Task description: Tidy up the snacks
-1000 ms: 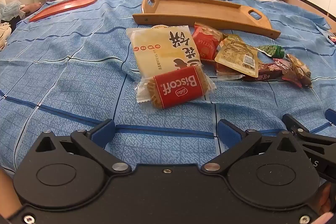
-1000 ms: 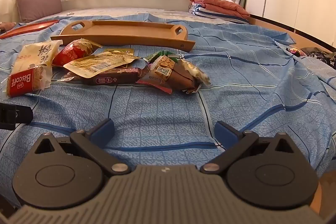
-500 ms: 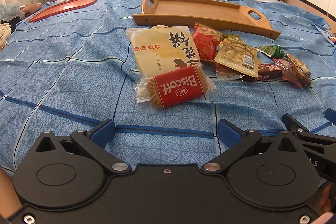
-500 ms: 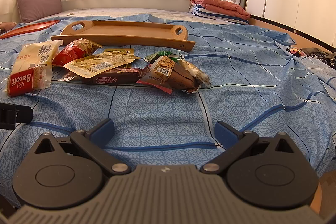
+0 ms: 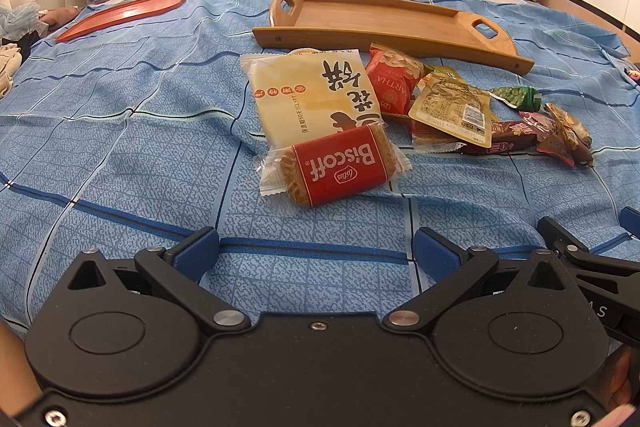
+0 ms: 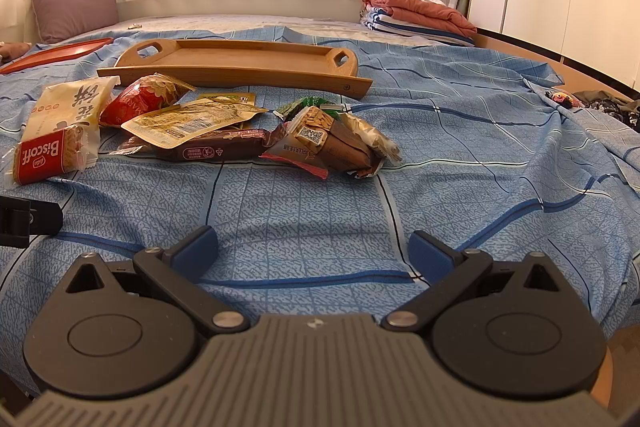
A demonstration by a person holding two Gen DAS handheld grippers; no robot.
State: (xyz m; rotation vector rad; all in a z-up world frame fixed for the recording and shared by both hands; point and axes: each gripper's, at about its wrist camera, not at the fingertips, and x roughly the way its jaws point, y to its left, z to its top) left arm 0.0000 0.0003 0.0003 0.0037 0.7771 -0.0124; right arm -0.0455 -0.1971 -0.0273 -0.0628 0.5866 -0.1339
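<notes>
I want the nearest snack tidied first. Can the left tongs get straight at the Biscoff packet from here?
Probably yes. The left tongs are open and the Biscoff packet lies straight ahead on the blue sheet, on top, only its far edge overlapping the yellow packet. Nothing lies between them.

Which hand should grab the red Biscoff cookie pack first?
Probably the left. The left hand-held gripper is open, with the Biscoff pack lying straight ahead of it on the blue bedspread. From the right hand-held gripper, also open, that pack sits far off to the left.
</notes>
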